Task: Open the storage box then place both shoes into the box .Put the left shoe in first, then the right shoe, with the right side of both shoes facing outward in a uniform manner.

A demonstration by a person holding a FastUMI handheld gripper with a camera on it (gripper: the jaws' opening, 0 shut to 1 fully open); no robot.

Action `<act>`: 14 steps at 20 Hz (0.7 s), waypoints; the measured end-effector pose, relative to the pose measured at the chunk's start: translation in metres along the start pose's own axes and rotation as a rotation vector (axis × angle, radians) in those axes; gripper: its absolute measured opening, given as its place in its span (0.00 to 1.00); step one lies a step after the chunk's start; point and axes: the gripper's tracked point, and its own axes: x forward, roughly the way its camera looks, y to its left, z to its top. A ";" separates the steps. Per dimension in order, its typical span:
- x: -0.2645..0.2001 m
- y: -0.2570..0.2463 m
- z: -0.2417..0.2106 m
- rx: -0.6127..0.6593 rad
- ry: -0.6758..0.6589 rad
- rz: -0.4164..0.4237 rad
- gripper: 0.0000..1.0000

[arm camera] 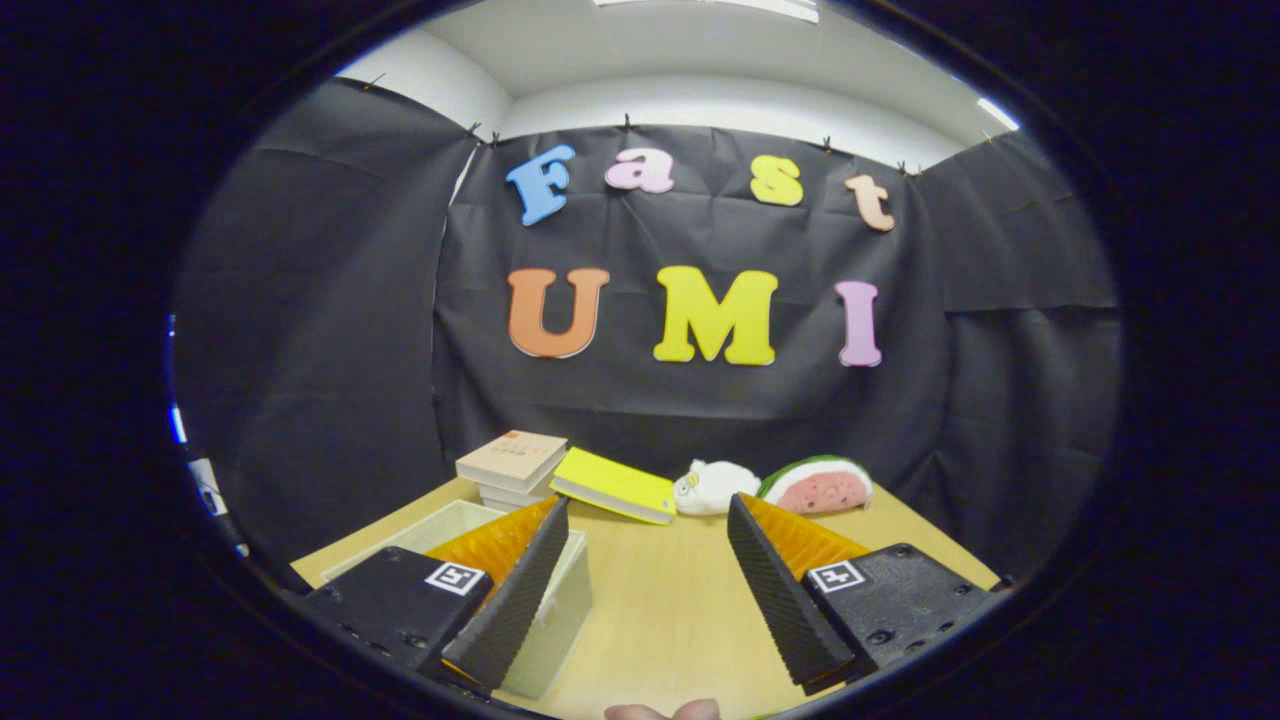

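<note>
While the tool (648,512) hangs wide open, gripping nothing, the storage box (560,600) sits under its left finger. Bare tabletop (660,610) shows between the fingers.

I am looking into a recording booth set up inside an office-like room. Black cloth (700,400) hangs clipped as the walls, with white plaster wall (700,105) and a ceiling light (1000,113) above it. At 12 o'clock on the wooden counter (660,610) lie props: stacked books (512,462), a plush watermelon slice (818,485).
</note>
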 end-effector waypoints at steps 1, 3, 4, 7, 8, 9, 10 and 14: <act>-0.006 -0.007 -0.005 -0.010 -0.008 0.000 1.00; -0.019 -0.029 -0.007 -0.035 -0.048 -0.030 1.00; -0.023 -0.040 -0.009 -0.035 -0.071 -0.047 1.00; -0.034 -0.057 -0.027 -0.010 -0.082 -0.055 0.99; -0.039 -0.060 -0.031 -0.003 -0.087 -0.051 0.99; -0.042 -0.065 -0.033 0.008 -0.089 -0.052 1.00; -0.044 -0.071 -0.035 0.029 -0.093 -0.052 1.00; -0.049 -0.081 -0.047 0.066 -0.110 -0.042 0.99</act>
